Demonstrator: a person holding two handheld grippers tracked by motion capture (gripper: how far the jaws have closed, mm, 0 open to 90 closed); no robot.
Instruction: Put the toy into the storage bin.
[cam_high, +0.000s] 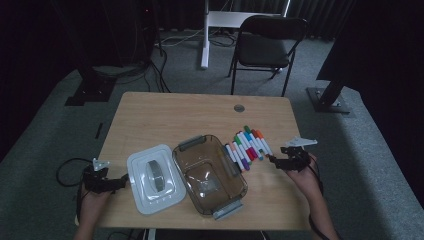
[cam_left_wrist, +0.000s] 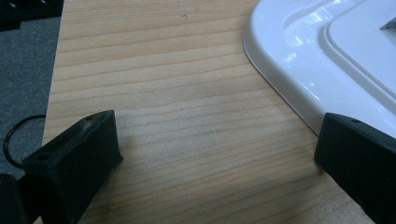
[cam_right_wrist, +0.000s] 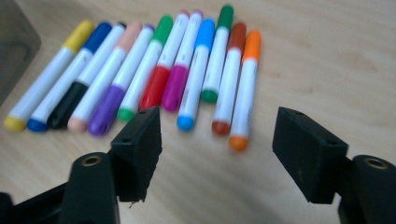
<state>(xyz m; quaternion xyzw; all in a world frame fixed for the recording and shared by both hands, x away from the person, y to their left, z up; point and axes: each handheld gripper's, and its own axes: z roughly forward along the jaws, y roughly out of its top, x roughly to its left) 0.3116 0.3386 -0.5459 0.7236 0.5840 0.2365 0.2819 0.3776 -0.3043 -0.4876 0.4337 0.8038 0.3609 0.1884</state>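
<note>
A row of several coloured markers lies side by side on the wooden table, right of a clear brown container. Its white lid rests flat to the container's left. My right gripper hovers just right of the markers with its jaws open and nothing between them. In the right gripper view, the right gripper points at the near ends of the markers, with the orange one nearest the gap. My left gripper sits low at the lid's left edge. In the left gripper view, the left gripper is open over bare wood beside the lid.
A folding chair stands beyond the table's far edge, and a round cable hole sits near that edge. The container's dark corner shows left of the markers. Grey carpet surrounds the table; cables trail off its left side.
</note>
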